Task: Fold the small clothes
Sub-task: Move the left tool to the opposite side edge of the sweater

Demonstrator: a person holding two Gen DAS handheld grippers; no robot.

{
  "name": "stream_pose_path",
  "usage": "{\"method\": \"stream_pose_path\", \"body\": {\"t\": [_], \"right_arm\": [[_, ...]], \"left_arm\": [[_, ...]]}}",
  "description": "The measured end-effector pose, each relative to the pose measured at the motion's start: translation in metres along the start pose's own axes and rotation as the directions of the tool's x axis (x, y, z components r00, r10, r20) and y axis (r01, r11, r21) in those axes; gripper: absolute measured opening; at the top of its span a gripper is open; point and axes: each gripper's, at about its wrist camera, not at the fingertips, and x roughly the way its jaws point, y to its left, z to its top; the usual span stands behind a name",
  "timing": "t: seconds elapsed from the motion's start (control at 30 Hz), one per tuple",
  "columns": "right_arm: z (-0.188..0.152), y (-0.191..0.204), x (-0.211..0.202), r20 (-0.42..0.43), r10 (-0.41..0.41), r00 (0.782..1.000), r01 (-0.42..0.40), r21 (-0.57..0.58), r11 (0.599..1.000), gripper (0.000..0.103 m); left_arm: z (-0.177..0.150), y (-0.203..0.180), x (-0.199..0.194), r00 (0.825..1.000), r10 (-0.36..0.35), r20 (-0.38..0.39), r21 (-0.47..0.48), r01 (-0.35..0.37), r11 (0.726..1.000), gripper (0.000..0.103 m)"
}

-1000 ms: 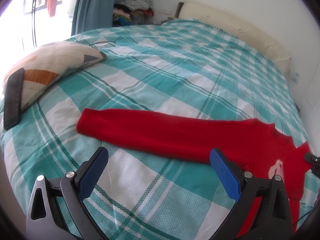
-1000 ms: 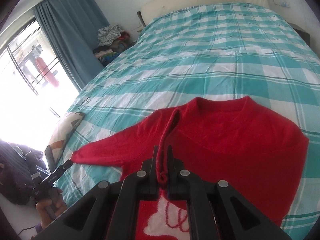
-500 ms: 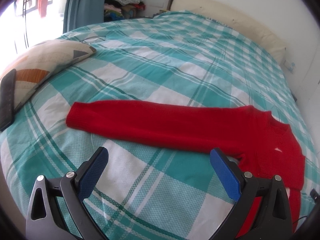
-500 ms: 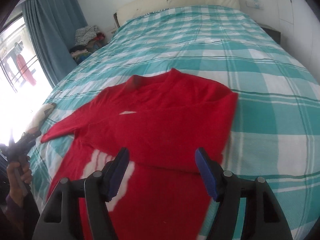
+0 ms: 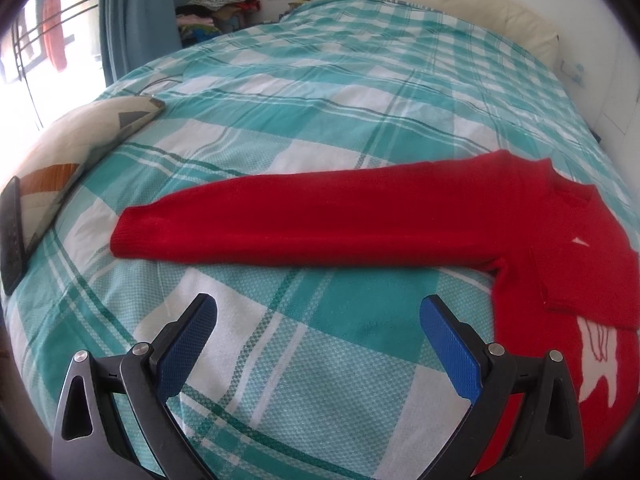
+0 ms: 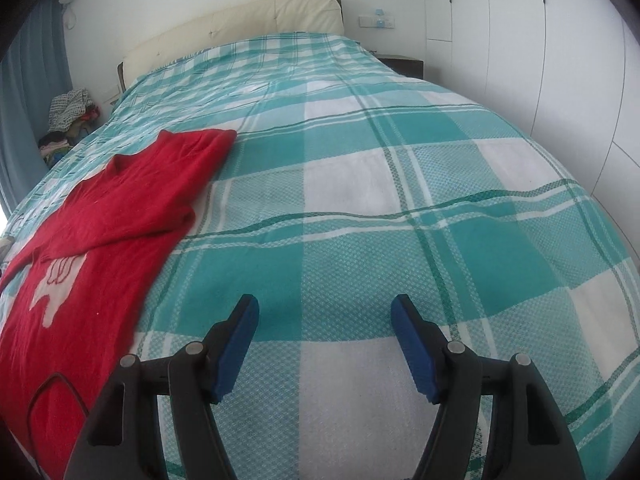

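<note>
Bed with teal-and-white checked cover [image 6: 400, 200], cream headboard [image 6: 240, 20], white wardrobe doors at right, blue curtain [image 5: 136, 12]. Red sweater [image 5: 360, 220] lies flat, one sleeve folded across, the other outstretched. Left gripper [image 5: 318, 320] and right gripper [image 6: 325, 328] hover wide, empty. A dark flat object, perhaps a remote [image 5: 11, 236], rests on a pillow [image 5: 80, 140].

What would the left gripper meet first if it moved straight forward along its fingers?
Probably the checked bedspread between its open fingers, since the left gripper points down at bare cover. The red sweater's sleeve lies just beyond. Depth is unclear.
</note>
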Motion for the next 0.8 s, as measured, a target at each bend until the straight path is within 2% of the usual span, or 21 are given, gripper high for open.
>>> {"method": "stream_pose_path", "body": {"t": [0.2, 0.33, 0.47, 0.53, 0.67, 0.8], "right_arm": [[-0.006, 0.002, 0.004, 0.004, -0.014, 1.0, 0.014, -0.006, 1.0, 0.073], [-0.009, -0.001, 0.006, -0.002, -0.009, 1.0, 0.009, 0.016, 1.0, 0.076], [-0.011, 0.002, 0.008, -0.005, -0.012, 1.0, 0.012, 0.001, 1.0, 0.08], [-0.011, 0.003, 0.009, -0.005, -0.015, 1.0, 0.015, -0.002, 1.0, 0.08], [-0.012, 0.003, 0.009, -0.007, -0.012, 1.0, 0.012, 0.002, 1.0, 0.081], [-0.013, 0.003, 0.01, -0.009, -0.013, 1.0, 0.013, -0.002, 1.0, 0.083]], "left_arm": [[-0.011, -0.012, 0.027, 0.991, -0.016, -0.133, 0.028, 0.02, 0.999, 0.102], [-0.014, -0.018, 0.035, 0.986, 0.002, -0.165, 0.05, 0.006, 0.999, 0.102], [-0.014, -0.013, 0.044, 0.979, -0.014, -0.203, 0.031, 0.021, 0.999, 0.103], [-0.015, -0.014, 0.045, 0.979, -0.006, -0.203, 0.039, 0.014, 0.999, 0.103], [-0.02, -0.016, 0.042, 0.988, 0.004, -0.157, 0.055, 0.005, 0.998, 0.103], [-0.019, -0.015, 0.043, 0.985, -0.008, -0.174, 0.074, 0.021, 0.997, 0.103]]}}
